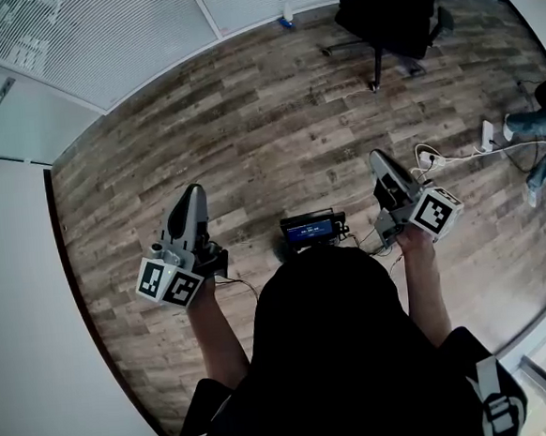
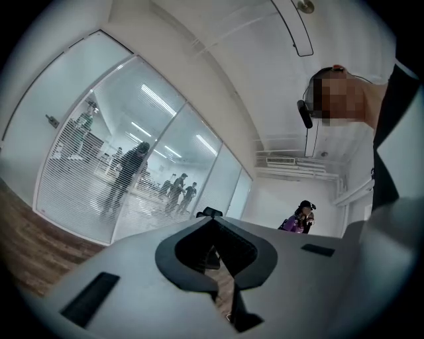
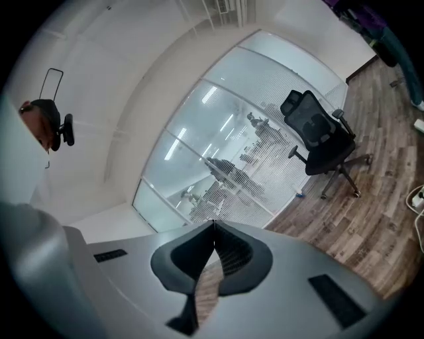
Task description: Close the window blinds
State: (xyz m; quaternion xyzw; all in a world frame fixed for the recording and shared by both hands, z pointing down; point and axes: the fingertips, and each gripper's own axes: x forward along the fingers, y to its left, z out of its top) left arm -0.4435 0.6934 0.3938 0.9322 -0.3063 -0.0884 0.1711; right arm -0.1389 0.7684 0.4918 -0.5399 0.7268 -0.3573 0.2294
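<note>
**Both grippers shut and empty, well short of the blinds**

You held the left gripper [image 1: 193, 192] and the right gripper [image 1: 378, 157] out in front of you over the wood floor [image 1: 265, 119]. They sat one to each side of the small screen [image 1: 310, 229] at your chest. In each gripper view the jaws stood pressed together at the tips, with nothing between them. The window blinds [image 1: 118, 36] hung on the glass wall ahead and to your left, well apart from both grippers. Their slats were turned enough that people showed through them in the left gripper view. A black office chair [image 1: 396, 10] stood near the blinds. A white power strip [image 1: 487, 135] lay on the floor to the right of your right gripper.
</note>
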